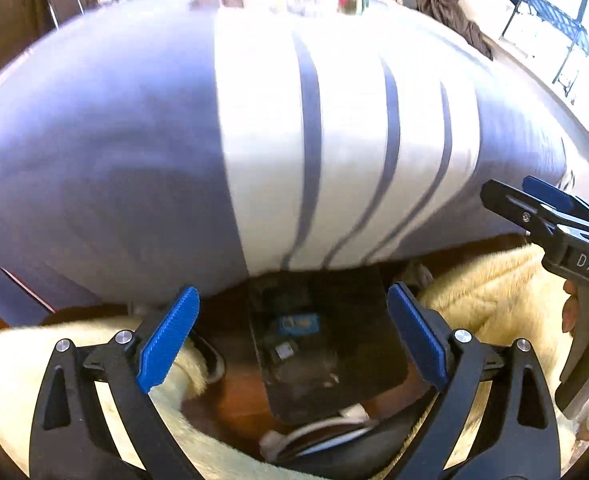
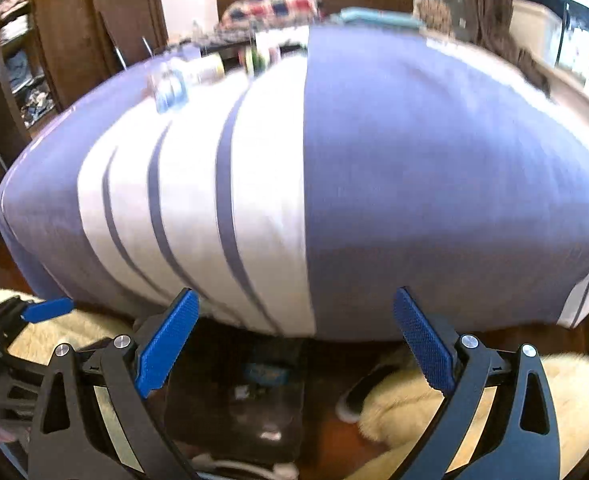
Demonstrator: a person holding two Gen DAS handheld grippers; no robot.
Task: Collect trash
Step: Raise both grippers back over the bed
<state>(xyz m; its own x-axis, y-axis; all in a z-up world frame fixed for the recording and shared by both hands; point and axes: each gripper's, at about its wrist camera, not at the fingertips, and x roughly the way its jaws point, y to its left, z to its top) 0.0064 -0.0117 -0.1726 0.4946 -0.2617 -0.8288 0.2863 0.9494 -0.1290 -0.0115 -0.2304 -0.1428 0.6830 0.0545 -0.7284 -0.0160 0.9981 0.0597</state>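
A black trash bag (image 1: 358,364) stands open on the floor against the foot of the bed, with a blue wrapper (image 1: 298,324) and small scraps inside. In the right wrist view the same bag (image 2: 222,408) and blue wrapper (image 2: 266,374) show below the fingers. My left gripper (image 1: 292,292) hovers open above the bag with nothing between its blue pads. My right gripper (image 2: 296,294) is likewise open and empty above it. The right gripper (image 1: 514,192) appears at the right edge of the left wrist view, held by a hand. A clear plastic bottle (image 2: 170,84) and other blurred items lie at the bed's far end.
A bed (image 2: 434,160) with a purple and white striped cover fills both views. Cream fluffy material (image 1: 494,292) lies on the wooden floor on both sides of the bag. A white cable (image 1: 314,436) lies near the bag. A brown wardrobe (image 2: 74,20) stands at the far left.
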